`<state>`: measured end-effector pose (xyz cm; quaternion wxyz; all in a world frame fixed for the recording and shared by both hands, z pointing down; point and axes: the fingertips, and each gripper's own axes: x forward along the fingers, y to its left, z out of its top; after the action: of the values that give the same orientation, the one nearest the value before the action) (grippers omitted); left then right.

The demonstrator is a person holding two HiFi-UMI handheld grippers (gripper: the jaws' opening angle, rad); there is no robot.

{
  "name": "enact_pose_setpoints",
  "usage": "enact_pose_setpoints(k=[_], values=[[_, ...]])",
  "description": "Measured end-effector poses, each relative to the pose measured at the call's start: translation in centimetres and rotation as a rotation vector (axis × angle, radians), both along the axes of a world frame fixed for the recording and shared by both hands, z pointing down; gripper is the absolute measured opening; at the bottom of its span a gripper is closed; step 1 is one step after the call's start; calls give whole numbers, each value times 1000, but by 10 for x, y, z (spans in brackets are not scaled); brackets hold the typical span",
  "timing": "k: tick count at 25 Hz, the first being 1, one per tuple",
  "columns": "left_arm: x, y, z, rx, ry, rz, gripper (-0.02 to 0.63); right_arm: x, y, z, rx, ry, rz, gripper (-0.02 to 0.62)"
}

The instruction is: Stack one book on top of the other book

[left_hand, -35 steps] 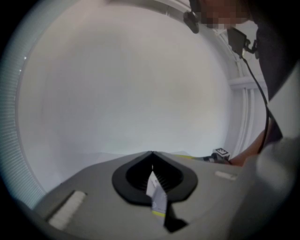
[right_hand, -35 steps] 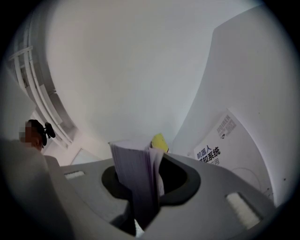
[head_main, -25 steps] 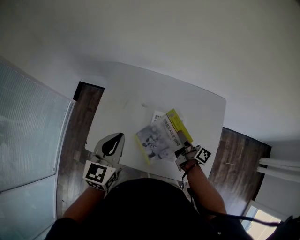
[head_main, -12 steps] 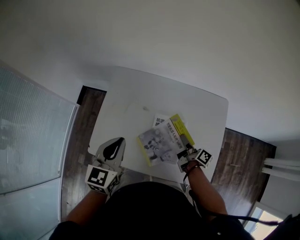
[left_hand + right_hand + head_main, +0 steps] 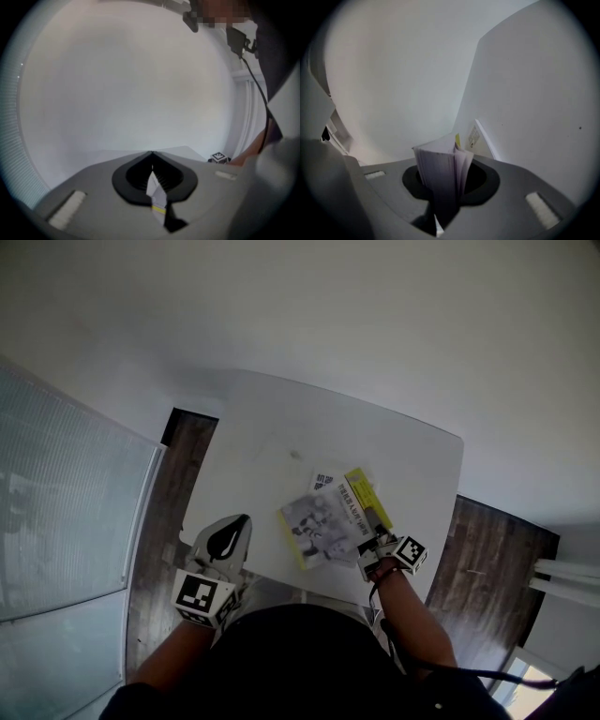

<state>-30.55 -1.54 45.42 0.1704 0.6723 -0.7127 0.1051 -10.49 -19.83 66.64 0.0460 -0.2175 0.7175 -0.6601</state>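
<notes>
Far half and left side of table point(image 5: 272, 432) lay open for passage. Near right corner was blocked: grey book point(image 5: 319, 526) overlapping yellow book point(image 5: 368, 495), right gripper point(image 5: 373, 547) clamped on grey book's edge. Left gripper point(image 5: 223, 542) occupied near edge, apart from books.

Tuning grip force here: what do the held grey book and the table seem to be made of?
Grey book: paper, probably a thin printed softcover; its fanned page edges flex in the right claw. Table: smooth white top, matte, maybe laminate or plastic; no grain shows.
</notes>
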Motion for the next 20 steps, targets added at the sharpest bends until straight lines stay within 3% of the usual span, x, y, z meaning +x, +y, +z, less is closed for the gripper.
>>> enact_pose_setpoints(k=[13, 17, 20], values=[[3, 8, -6, -13, -19, -19, 6, 0, -3, 18, -20, 100, -35, 86], [4, 5, -10, -15, -28, -11, 6, -9, -2, 15, 32, 143, -76, 254], [5, 8, -10, -14, -31, -2, 6, -10, -2, 14, 53, 170, -81, 300]])
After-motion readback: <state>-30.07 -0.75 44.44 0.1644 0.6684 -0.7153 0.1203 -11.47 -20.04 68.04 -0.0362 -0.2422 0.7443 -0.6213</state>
